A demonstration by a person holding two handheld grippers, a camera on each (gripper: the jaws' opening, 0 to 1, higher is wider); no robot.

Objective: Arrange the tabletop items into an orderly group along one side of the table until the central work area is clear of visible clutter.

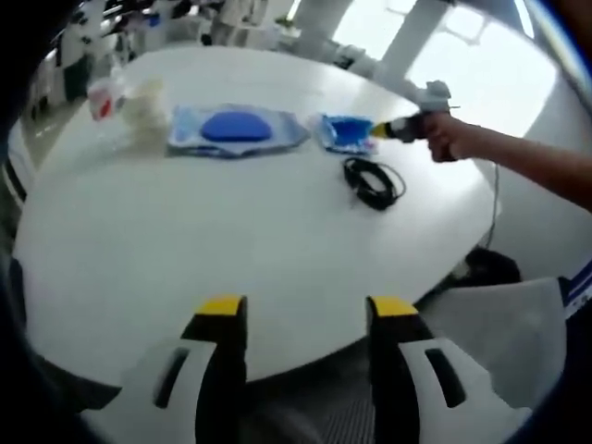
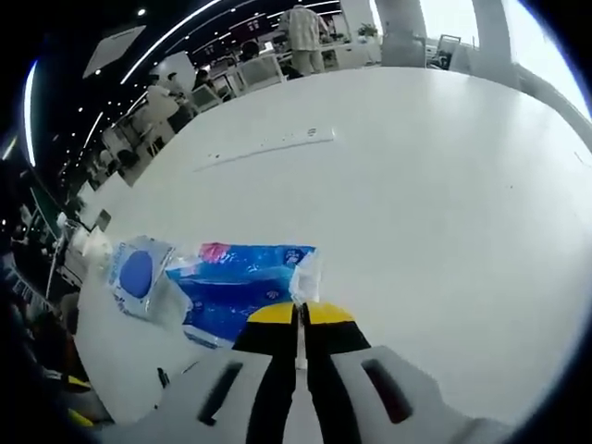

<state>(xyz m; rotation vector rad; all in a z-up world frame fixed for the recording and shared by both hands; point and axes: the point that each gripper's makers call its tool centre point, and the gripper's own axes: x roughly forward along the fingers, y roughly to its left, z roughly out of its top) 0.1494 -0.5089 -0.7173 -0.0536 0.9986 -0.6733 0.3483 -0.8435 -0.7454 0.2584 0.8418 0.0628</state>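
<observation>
Landmark for this report: the blue tissue pack (image 2: pixel 242 289), lying flat on the white desk (image 2: pixel 416 203).

Right tool (image 2: pixel 300 316): the yellow-tipped jaws stand pressed together with only a hairline gap. They pinch what appears to be the clear plastic edge at the pack's near corner. The pack extends away from the tool to the upper left in the right gripper view, its long axis running across the line of the jaws. In the left gripper view the same tool (image 1: pixel 375 130) is seen across the desk, held by a hand (image 1: pixel 446 137), its tip at the pack (image 1: pixel 344 132).

Left tool (image 1: pixel 305 310): jaws wide apart, holding and touching nothing, hovering over the near rim of the desk, well apart from the pack.

Other items, relative to the pack:
- A clear pouch with a blue round pad (image 1: pixel 236 129) lies just beside it, on the side away from the right tool.
- Beyond the pouch stands a pale lumpy object (image 1: pixel 144 112); identity cannot be told.
- A coiled black cable (image 1: pixel 372 181) lies near the pack, towards the left tool.

Judgement: the right tool is nearer and placed to move the pack into line with the pouch; the cable is likely left for later.
</observation>
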